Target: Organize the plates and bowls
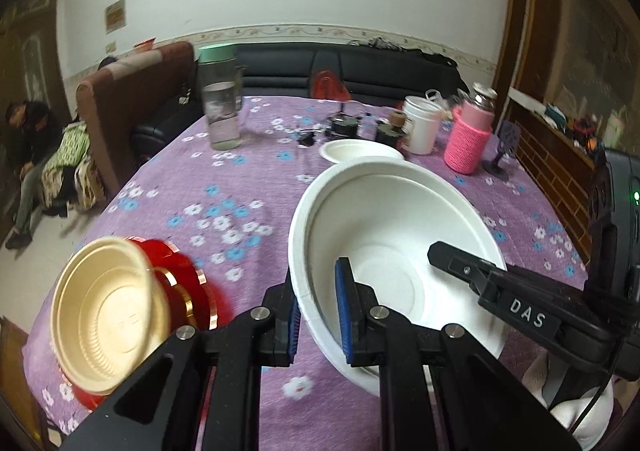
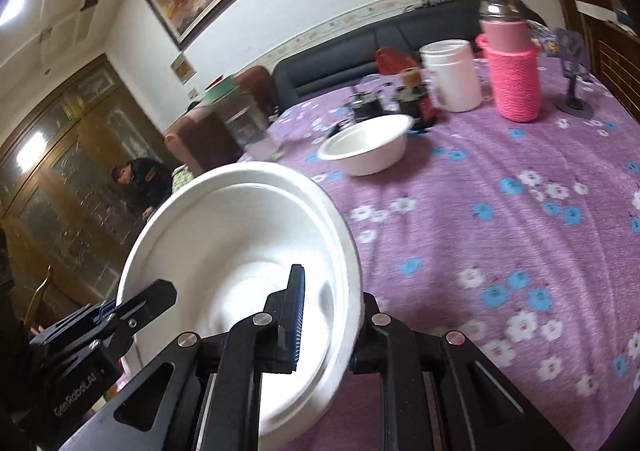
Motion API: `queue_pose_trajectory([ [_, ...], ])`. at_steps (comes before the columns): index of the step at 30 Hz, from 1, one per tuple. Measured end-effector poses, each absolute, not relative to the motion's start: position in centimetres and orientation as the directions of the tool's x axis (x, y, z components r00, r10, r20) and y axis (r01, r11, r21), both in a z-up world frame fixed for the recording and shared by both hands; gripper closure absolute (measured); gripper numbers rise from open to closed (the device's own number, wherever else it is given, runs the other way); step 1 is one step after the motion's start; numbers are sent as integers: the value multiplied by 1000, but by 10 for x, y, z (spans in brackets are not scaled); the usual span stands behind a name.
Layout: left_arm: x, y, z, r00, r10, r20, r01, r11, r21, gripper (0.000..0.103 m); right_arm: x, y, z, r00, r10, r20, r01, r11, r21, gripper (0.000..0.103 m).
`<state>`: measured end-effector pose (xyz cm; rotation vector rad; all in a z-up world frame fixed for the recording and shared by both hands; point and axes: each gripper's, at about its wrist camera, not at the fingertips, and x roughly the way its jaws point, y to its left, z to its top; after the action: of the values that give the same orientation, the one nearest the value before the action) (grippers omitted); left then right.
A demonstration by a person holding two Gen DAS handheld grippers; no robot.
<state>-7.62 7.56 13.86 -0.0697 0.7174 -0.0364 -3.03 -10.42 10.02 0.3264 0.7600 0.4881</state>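
A large white bowl [image 1: 384,219] [image 2: 240,235] hangs tilted above the purple flowered tablecloth [image 1: 224,187], held from both sides. My left gripper [image 1: 318,315] [image 2: 152,299] is shut on its near left rim, one blue pad inside and one outside. My right gripper [image 2: 326,323] [image 1: 444,257] is shut on the opposite rim in the same way. A smaller white bowl [image 1: 360,151] [image 2: 368,147] rests upright on the table farther back. At the left table edge a cream bowl [image 1: 104,311] sits on stacked red plates [image 1: 188,283] with gold rims.
Along the far side stand a water jug [image 1: 222,111], dark jars [image 1: 344,125], a white tub [image 1: 420,123], a pink-sleeved bottle [image 1: 468,139] and a small stand [image 1: 500,159]. Sofas lie beyond the table. A person [image 1: 28,155] sits low at the left.
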Motion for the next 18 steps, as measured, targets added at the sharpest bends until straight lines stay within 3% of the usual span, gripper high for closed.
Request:
queue_pose_trajectory([
  [18, -114, 246, 146, 761, 61, -645, -267, 937, -227, 88, -49, 70, 142, 552, 575, -604, -542, 798, 264, 85],
])
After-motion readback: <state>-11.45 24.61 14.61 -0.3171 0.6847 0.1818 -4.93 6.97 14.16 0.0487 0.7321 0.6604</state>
